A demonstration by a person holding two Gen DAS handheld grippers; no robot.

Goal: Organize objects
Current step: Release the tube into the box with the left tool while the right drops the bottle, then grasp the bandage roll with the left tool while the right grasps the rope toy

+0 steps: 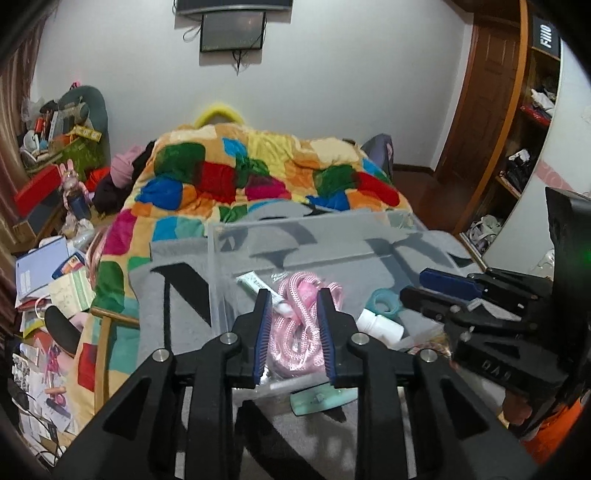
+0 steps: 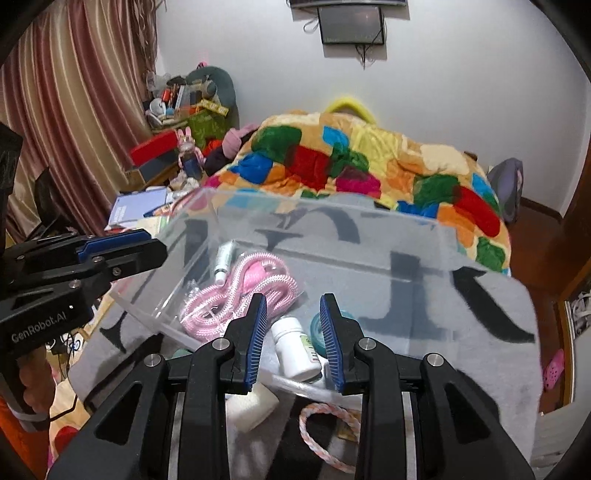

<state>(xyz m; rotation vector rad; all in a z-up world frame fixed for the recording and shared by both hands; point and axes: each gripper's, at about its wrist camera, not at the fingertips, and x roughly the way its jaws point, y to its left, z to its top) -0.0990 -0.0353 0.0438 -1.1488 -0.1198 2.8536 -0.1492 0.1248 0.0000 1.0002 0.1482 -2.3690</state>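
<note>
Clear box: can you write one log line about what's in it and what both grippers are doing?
clear box: holds pink rope, white tube, white bottle, teal ring | left gripper: open, empty | right gripper: open, empty

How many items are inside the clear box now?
4: a white tube at the back left, pink rope beside it, a white bottle and teal ring front right. Others may be hidden.

A patchwork quilt (image 1: 258, 173) in many colours covers the bed. Pink curtains (image 2: 74, 103) hang beside a cluttered corner, and a dark screen (image 1: 232, 31) is mounted on the white wall.
</note>
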